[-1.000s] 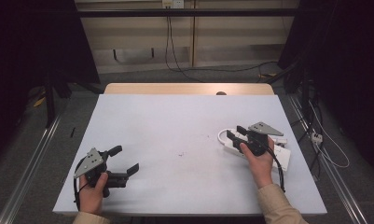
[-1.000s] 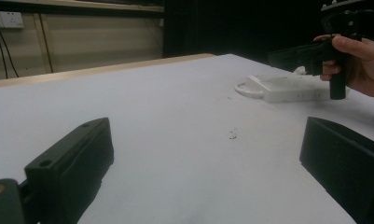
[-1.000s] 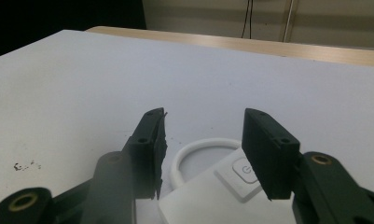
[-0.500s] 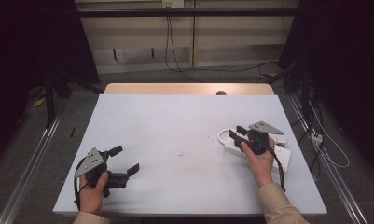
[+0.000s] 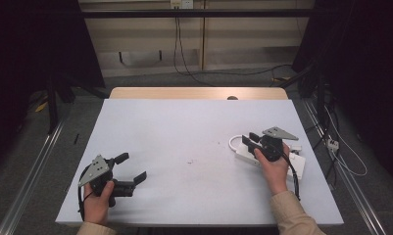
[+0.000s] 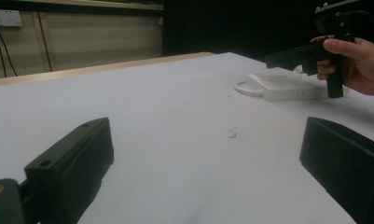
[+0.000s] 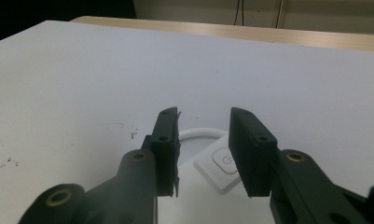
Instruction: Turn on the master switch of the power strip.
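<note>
Jaws of right gripper (image 7: 203, 149) have just been closing, half-narrowed, nothing pinched; power strip (image 5: 270, 157) sits directly below on the surface's right side, long axis running along my reach. Left gripper (image 5: 134, 169) hangs wide open, empty, well apart.
</note>
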Tool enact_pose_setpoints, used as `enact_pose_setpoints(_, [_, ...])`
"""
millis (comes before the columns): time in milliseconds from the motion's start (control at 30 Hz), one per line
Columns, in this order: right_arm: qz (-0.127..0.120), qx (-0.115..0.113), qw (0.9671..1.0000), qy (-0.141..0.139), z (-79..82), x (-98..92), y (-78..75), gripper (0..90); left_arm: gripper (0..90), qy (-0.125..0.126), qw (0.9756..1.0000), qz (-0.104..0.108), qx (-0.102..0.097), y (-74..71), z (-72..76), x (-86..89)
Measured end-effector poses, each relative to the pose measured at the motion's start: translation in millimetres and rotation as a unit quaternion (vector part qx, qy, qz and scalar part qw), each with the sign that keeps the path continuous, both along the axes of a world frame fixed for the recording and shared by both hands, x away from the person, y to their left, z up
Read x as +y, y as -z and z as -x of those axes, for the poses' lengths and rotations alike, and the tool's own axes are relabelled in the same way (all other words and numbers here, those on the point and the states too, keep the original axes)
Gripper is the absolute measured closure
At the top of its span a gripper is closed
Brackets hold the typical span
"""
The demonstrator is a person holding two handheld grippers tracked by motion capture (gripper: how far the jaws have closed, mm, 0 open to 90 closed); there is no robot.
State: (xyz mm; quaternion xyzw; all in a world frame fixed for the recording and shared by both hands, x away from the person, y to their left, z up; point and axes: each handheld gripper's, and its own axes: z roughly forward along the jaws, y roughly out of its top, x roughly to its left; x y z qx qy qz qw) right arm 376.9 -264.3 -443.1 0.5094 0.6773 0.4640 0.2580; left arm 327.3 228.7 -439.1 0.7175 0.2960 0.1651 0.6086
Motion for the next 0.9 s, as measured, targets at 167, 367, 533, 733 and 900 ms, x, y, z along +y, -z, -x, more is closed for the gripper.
enact_pose_setpoints(167, [-0.001, 0.005, 1.0000, -0.001, -0.8, -1.7, 0.7, 66.7, 2.4, 0.000, 1.0000, -0.001, 0.000, 0.1, -0.1, 0.0])
enact_pose_setpoints(367, [0.004, 0.010, 0.9999, 0.001, -1.8, -3.4, 2.1, 69.3, 2.4, 0.000, 1.0000, -0.001, -0.001, 0.4, -0.3, 0.0])
enact_pose_setpoints(533, [0.004, 0.012, 0.9999, 0.003, -3.0, -4.6, 2.3, 71.9, 2.4, 0.000, 1.0000, -0.002, 0.000, 0.4, -0.2, -0.1])
enact_pose_setpoints(733, [0.005, 0.015, 0.9999, 0.002, -4.9, -5.1, 2.6, 74.0, 2.3, 0.000, 1.0000, -0.002, 0.000, 0.5, -0.6, 0.1])
enact_pose_setpoints(900, [0.003, 0.018, 0.9998, 0.001, -5.8, -5.4, 3.2, 75.4, 2.4, 0.000, 1.0000, -0.002, 0.001, 0.6, -0.7, -0.2])
